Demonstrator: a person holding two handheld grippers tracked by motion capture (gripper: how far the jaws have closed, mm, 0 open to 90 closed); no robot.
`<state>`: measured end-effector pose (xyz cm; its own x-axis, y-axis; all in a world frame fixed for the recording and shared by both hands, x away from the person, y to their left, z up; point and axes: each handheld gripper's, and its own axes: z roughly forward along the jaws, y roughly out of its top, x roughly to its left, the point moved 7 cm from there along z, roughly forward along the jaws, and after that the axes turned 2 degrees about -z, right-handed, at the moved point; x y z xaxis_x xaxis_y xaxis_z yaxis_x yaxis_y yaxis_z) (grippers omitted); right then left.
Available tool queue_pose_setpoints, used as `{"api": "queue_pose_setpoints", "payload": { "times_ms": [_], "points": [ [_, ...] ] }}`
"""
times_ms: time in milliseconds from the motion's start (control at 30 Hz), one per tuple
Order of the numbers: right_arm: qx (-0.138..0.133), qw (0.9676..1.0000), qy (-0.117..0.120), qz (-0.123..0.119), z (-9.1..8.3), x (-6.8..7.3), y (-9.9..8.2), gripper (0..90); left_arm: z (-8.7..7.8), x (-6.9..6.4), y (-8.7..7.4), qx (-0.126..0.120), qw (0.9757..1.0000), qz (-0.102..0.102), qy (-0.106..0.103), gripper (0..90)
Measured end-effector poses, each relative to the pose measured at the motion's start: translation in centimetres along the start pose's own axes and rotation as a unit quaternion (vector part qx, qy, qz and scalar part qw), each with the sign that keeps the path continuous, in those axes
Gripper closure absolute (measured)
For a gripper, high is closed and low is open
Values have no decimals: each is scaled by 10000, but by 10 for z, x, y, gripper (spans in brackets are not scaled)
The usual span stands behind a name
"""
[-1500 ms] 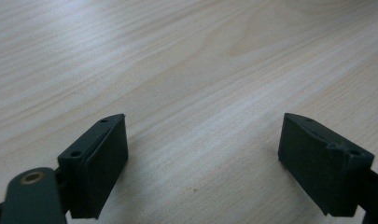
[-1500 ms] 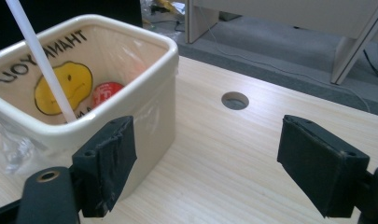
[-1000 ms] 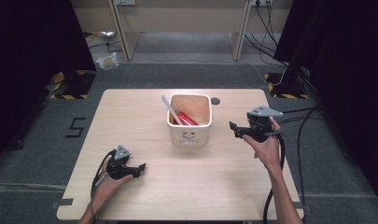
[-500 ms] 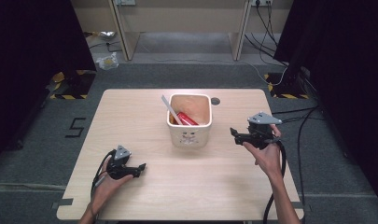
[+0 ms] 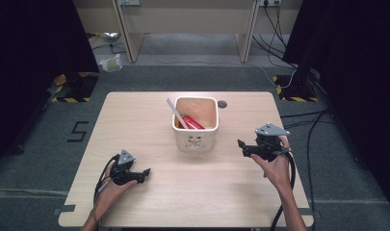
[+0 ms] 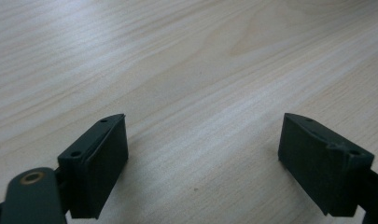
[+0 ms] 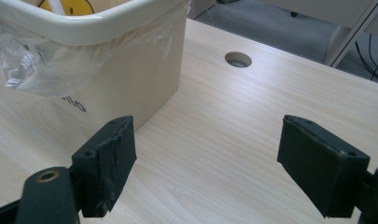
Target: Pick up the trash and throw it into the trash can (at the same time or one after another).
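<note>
- the right gripper (image 5: 241, 146) hovers over the table (image 5: 135, 115) with its jaws spread wide and nothing between them; it points toward the bin (image 5: 196, 139), which sits just ahead of it and a little to its left, apart from it.
- in the right gripper view the bin (image 7: 107, 70) stands just beyond the left jaw, its side wall close but not touching, so the gripper looks lined up alongside it rather than around it.
- a clear plastic liner (image 7: 32, 65) is folded over the rim and hangs down the outside; it seems placed that way to keep the inside clean and to lift out with the contents.
- inside the bin a red object (image 5: 192, 122) and a pale stick (image 5: 175, 112) lean against the walls, well ahead of the right gripper; what they are is too small to tell.
- a cable hole (image 7: 238, 59) in the table lies ahead of the right gripper, past the bin's corner.
- the left gripper (image 5: 145, 172) rests low near the table's front edge, jaws likewise spread and empty over bare wood, well apart from the bin, which lies ahead and to its right; it looks parked out of the way.
</note>
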<state>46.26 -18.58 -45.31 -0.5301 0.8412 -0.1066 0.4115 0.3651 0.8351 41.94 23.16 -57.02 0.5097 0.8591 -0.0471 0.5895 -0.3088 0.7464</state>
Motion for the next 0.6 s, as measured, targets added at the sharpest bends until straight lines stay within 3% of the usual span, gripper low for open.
{"api": "queue_pose_setpoints", "payload": {
  "times_ms": [600],
  "points": [
    [-6,9998,196,52,2,14,-20,194,0,0,0,13,10000,1,1,149]
  ]
}}
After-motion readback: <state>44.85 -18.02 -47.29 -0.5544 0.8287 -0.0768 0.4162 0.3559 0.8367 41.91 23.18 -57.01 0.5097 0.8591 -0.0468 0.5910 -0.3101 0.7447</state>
